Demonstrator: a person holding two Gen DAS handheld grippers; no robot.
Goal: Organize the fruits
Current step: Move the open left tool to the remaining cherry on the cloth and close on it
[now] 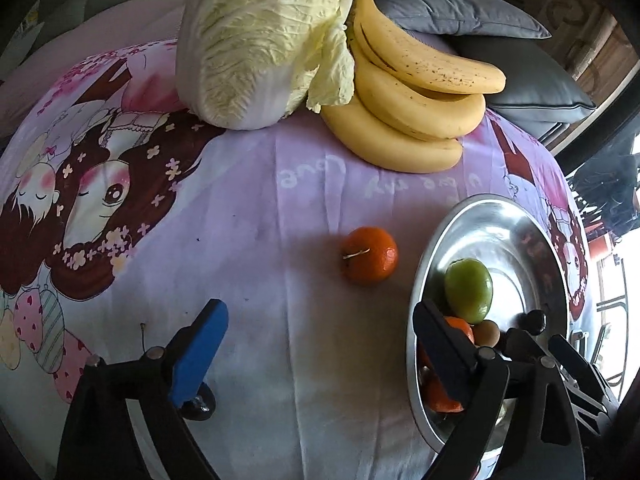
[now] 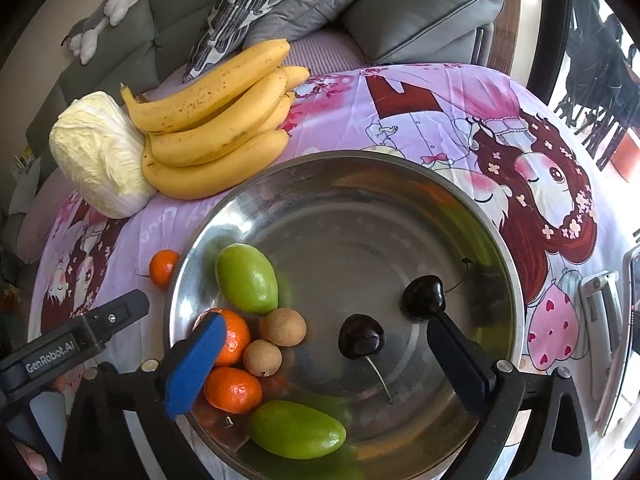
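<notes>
One tangerine is left outside the bowl. Both grippers, left and right, are spread, empty. Risk: it may be rolled off the cloth if nudged off-centre.

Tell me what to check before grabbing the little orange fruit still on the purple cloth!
1. Left tool open and empty: ok.
2. Small round orange tangerine lies alone on the purple cartoon cloth, nothing touching it: ok.
3. Left tool lined up over the tangerine: not ok, the fruit sits ahead of the fingertips.
4. Round shiny metal bowl has bare space left: ok.
5. Right tool open, holding nothing: ok.
6. Right tool clear of the bowl: not ok, it hangs over it.
</notes>
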